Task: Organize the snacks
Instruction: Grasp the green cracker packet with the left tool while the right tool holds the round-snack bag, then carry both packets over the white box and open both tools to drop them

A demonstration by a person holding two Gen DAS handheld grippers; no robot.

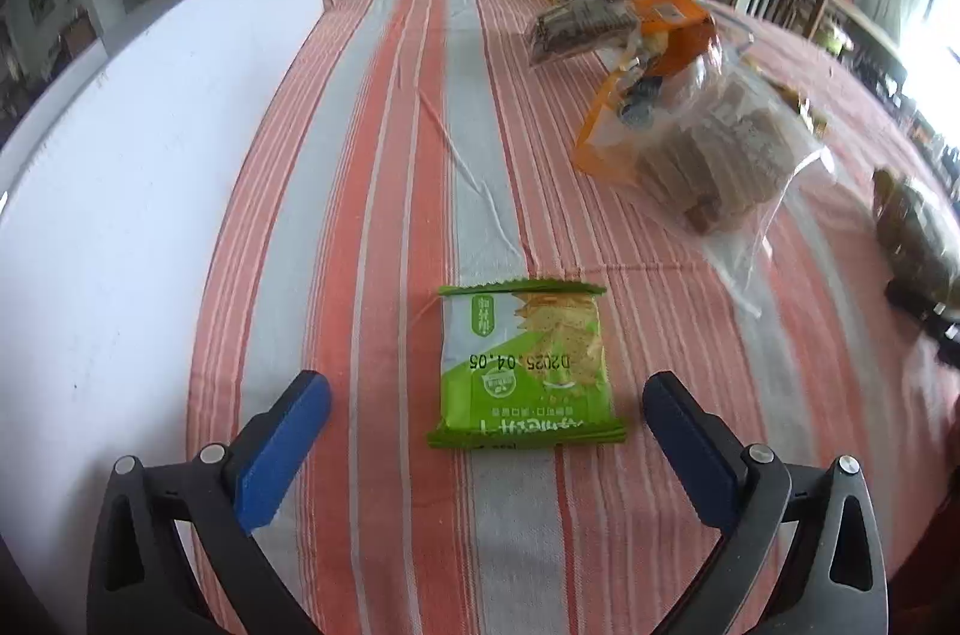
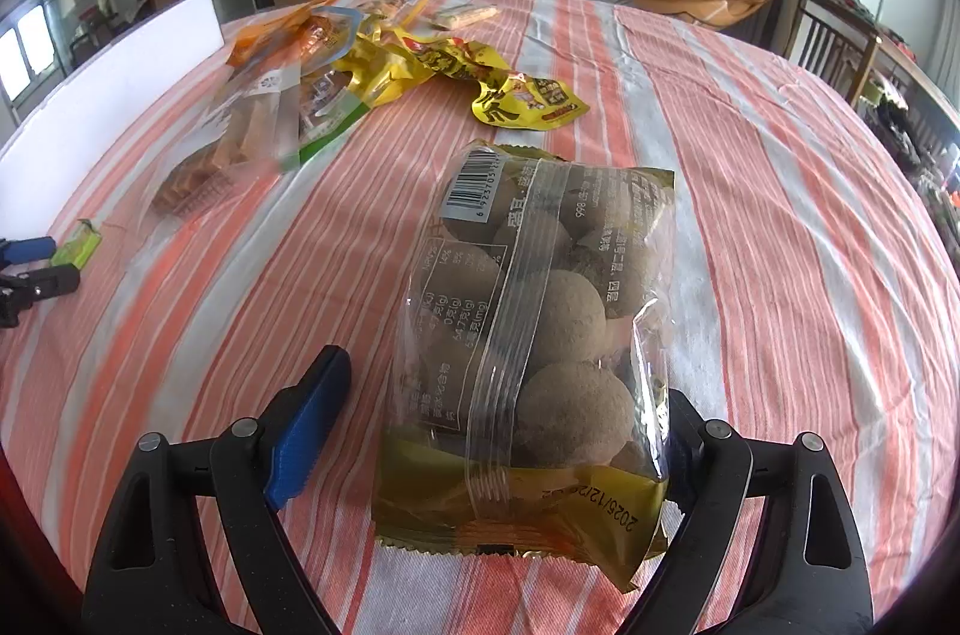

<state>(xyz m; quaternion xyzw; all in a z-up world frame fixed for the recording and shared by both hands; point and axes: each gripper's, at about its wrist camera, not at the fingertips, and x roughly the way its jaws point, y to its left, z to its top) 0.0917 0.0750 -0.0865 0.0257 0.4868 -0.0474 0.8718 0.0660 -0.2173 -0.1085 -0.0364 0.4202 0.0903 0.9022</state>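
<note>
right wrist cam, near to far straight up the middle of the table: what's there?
right gripper → bag of brown balls between its open fingers → yellow snack packets → pale wrapped bar near the far edge of the striped tablecloth.

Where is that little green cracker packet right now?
The green cracker packet lies flat on the striped tablecloth, between the open jaws of the left gripper in its wrist view, with the white board to its left.
</note>
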